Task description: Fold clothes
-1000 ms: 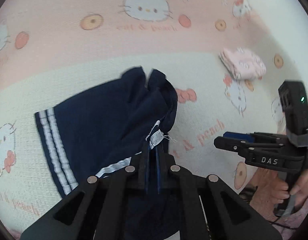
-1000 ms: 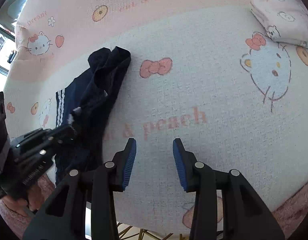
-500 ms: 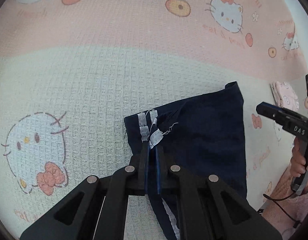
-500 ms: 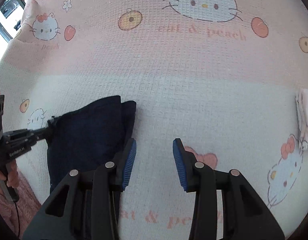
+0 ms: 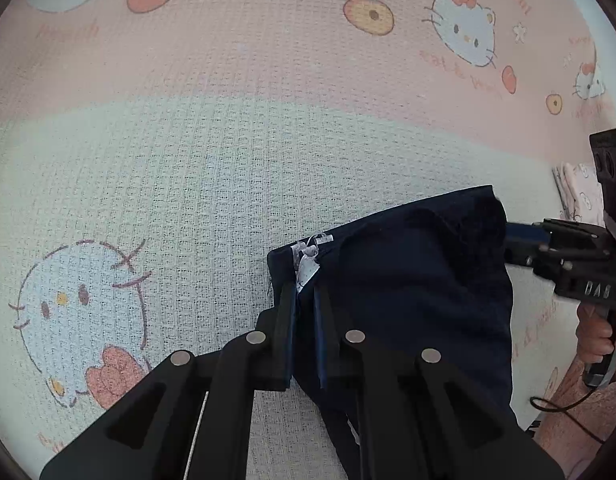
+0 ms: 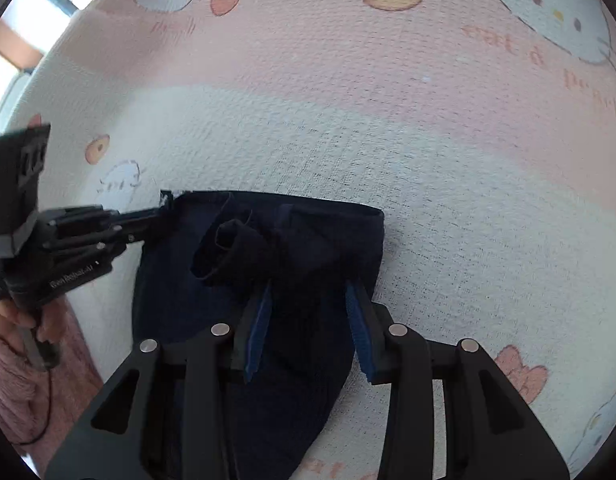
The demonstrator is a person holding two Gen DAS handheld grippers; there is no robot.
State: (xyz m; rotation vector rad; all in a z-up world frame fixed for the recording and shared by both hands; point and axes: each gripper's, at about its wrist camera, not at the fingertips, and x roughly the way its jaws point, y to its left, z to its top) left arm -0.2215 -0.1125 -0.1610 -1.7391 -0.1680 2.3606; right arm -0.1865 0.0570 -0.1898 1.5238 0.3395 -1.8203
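One navy garment (image 5: pixel 419 280) lies on the cartoon-cat blanket (image 5: pixel 228 160), folded into a thick dark block. The left tongs (image 5: pixel 306 300) are clenched on the garment's left corner, where a small white label (image 5: pixel 308 268) and bits of white trim poke out between the fingers; only the left wrist view shows that label clearly. That same view catches one folded pink cloth (image 5: pixel 575 196) well off beyond the garment's right side, half hidden by the other tool. The right wrist view shows what the left one cannot: the right tongs (image 6: pixel 308 320) stand spread wide over the garment's right part, blue pads (image 6: pixel 355 328) either side of the cloth, gripping nothing, though whether they touch it is hard to judge. A rolled lump of fabric (image 6: pixel 228 248) sits on the garment just left of them.
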